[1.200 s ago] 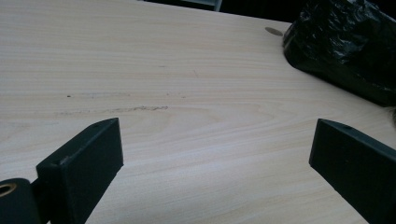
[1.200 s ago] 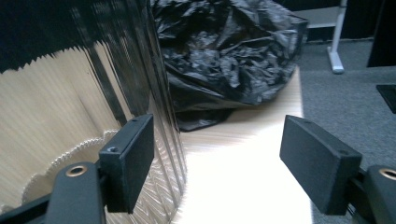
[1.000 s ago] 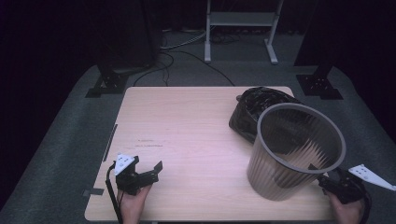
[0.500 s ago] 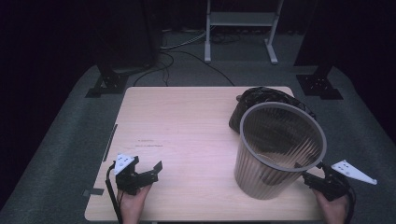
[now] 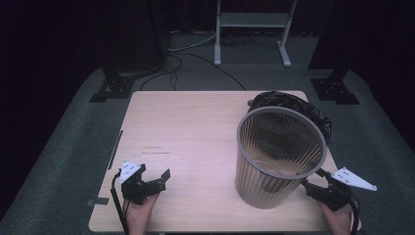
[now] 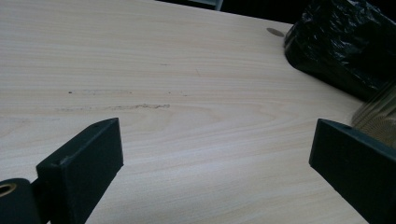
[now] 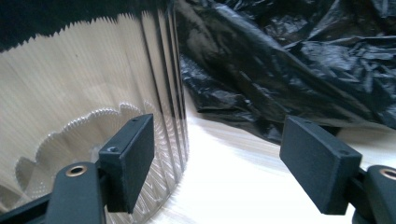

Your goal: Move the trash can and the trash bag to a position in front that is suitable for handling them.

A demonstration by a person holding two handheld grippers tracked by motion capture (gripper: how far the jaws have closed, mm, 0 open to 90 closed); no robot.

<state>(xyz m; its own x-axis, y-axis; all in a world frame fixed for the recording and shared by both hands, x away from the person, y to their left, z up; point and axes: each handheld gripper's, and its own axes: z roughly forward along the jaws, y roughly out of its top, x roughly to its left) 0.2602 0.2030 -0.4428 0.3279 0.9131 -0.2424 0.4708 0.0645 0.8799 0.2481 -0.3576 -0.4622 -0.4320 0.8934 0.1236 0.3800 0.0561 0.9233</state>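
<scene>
High view: the bin [image 5: 280, 156], a ribbed translucent one, stands upright on the right half of the table [image 5: 195, 127], near its near edge. A crumpled black bag [image 5: 313, 110] lies just behind it at the far right of the table, touching or nearly touching the bin's far side. The right claw [image 5: 309, 188] sits at the near right corner, just beside the bin's base, held by a hand [image 5: 340, 220]. The left claw [image 5: 159, 178] rests at the near left, well apart from the bin, its jaws spread over bare wood.

Left gripper view: the left claw's 2 jaws stand wide apart with nothing between them. The bag [image 6: 345, 44] lies far right, and a blurred strip of the bin [image 6: 380, 114] shows just beside the right jaw.

Right gripper view: the right claw [image 7: 215, 163] is spread wide, pinching nothing. Its left jaw lies close against the bin [image 7: 88, 107] wall; whether it touches, I cannot tell. The bag [image 7: 289, 60] fills the far side.
</scene>
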